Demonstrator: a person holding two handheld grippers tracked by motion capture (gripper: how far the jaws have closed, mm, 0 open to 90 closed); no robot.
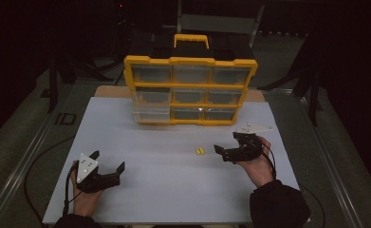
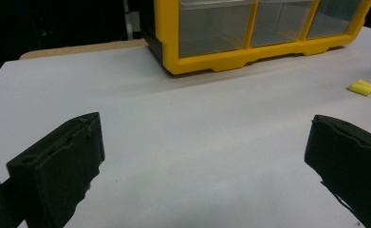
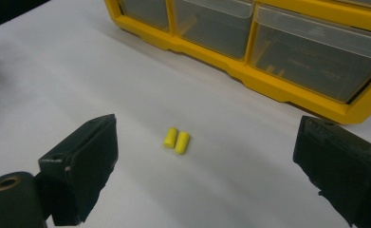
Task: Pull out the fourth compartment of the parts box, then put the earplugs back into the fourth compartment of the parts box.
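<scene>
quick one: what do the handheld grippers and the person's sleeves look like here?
Both are black two-jaw units. The left gripper and right gripper each carry a pale grey three-cornered plate on top, dotted with small dark marks. The jaws are thick, blocky black pads with slightly rough edges. A thin black cable trails from the left one. Sleeves are dark.

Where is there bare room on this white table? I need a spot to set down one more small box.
The widest bare patch lies between the left tongs, the yellow drawer cabinet and the near table edge. The strip left of the cabinet is free too. It is tighter on the right, where the yellow earplugs lie just ahead of the right tongs.
</scene>
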